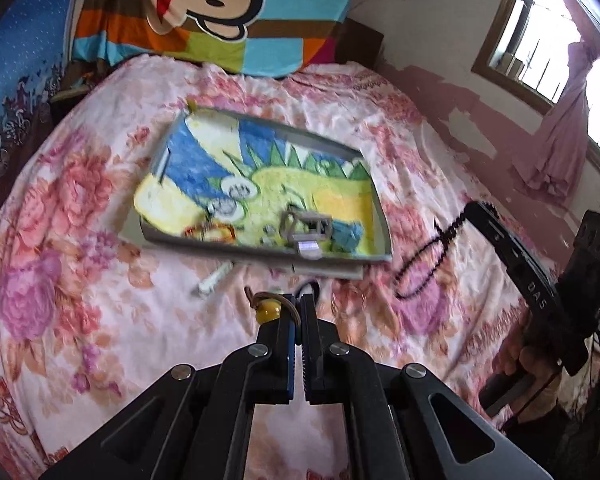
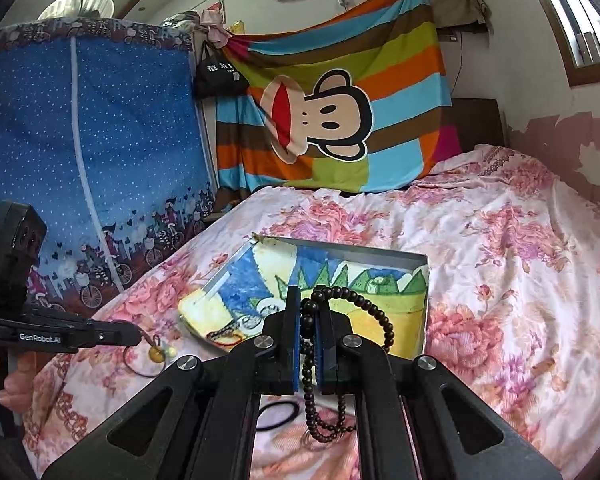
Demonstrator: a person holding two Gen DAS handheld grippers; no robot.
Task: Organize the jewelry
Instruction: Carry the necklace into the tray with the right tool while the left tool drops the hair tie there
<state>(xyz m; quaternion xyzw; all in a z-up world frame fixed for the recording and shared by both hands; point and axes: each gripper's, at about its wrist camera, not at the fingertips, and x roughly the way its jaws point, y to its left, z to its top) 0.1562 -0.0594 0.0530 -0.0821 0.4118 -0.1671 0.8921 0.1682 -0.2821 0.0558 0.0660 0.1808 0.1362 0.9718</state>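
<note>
Dark bead string (image 2: 374, 312), pink floral bedspread (image 2: 520, 264)

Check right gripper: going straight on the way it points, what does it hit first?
Probably the tray lined with the cartoon towel, dead ahead of the right gripper shut on the dark bead strand; depth unclear.

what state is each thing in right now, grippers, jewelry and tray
left hand-held gripper: shut on the cord of the amber bead pendant
amber bead pendant: hanging from the left jaws, off the bed
right hand-held gripper: shut on the dark bead necklace
dark bead necklace: dangling in loops, lifted
tray: flat on the bed, towel-lined
black hair tie: lying loose on the bedspread
</note>
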